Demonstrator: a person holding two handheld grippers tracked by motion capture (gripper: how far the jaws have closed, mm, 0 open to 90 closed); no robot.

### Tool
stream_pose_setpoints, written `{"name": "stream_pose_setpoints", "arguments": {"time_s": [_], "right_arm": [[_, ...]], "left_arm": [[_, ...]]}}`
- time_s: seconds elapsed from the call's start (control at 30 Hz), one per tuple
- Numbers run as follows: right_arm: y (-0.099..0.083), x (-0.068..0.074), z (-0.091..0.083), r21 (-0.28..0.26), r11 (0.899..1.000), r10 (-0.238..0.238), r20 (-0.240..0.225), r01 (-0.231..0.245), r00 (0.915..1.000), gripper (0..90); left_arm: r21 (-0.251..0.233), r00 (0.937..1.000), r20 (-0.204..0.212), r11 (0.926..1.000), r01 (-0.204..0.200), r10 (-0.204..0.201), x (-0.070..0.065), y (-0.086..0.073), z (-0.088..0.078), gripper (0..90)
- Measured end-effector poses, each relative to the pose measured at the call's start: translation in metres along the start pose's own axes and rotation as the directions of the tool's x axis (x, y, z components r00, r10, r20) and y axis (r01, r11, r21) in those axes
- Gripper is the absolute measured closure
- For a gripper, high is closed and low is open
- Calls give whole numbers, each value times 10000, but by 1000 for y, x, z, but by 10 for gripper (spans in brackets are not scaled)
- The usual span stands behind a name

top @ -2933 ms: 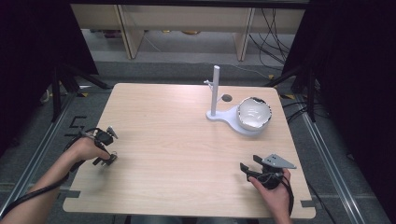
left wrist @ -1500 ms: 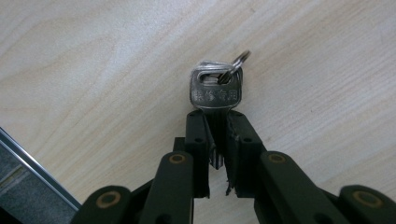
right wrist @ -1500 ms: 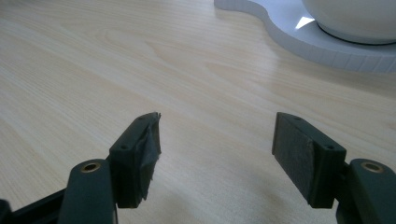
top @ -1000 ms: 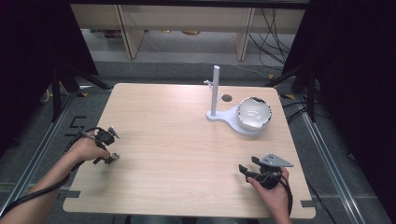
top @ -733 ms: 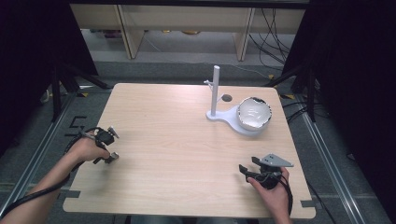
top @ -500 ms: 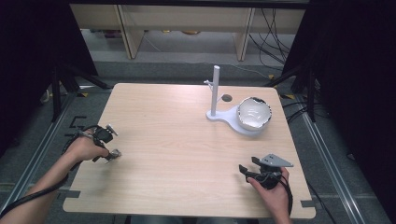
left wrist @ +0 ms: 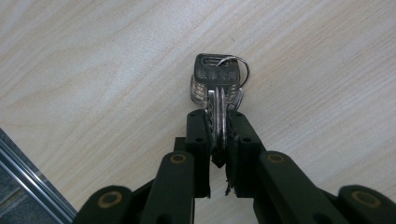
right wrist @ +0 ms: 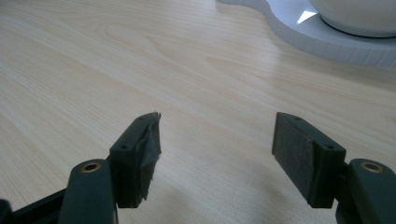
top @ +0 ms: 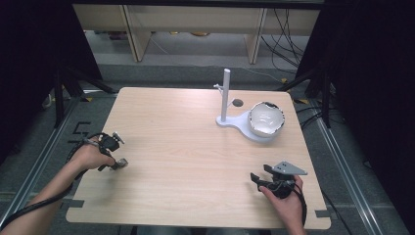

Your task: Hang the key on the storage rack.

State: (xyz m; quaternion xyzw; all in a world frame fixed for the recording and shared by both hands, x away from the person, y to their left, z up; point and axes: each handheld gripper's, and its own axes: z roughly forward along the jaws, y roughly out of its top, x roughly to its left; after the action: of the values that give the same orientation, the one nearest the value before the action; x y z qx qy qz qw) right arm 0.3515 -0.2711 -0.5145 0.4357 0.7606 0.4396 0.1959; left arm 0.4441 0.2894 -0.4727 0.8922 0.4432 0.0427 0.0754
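My left gripper [left wrist: 219, 133] is shut on a bunch of silver keys [left wrist: 215, 86] joined by a ring, held just over the wood near the table's left edge. From above, the keys [top: 121, 164] show at the tip of the left gripper [top: 116, 161], beside the person's hand. My right gripper [right wrist: 217, 140] rests open above bare wood at the front right, nothing between its jaws; from above the right gripper [top: 255, 179] points left. A white stand [top: 226, 95] with an upright post and small hook rises at the back right, its base holding a white bowl [top: 266, 119].
The stand's white base [right wrist: 299, 28] and the bowl's underside [right wrist: 355, 16] lie ahead of the right gripper. A dark round hole [top: 238, 103] marks the table behind the stand. The table's left edge [left wrist: 32, 163] runs close beside the left gripper. Cables lie on the floor beyond.
The left hand with its gripper has drifted slightly toward the table's left edge and lowered. The right gripper has stayed where it was, open.
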Motion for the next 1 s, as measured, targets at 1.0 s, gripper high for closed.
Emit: {"name": "stream_pose_setpoints", "arguments": {"time_s": [1.0], "right_arm": [[0, 4, 0, 221, 9984, 519, -61, -518, 9986, 336]], "left_arm": [[-2284, 9995, -308, 9736, -17, -55, 0, 8, -37, 832]]}}
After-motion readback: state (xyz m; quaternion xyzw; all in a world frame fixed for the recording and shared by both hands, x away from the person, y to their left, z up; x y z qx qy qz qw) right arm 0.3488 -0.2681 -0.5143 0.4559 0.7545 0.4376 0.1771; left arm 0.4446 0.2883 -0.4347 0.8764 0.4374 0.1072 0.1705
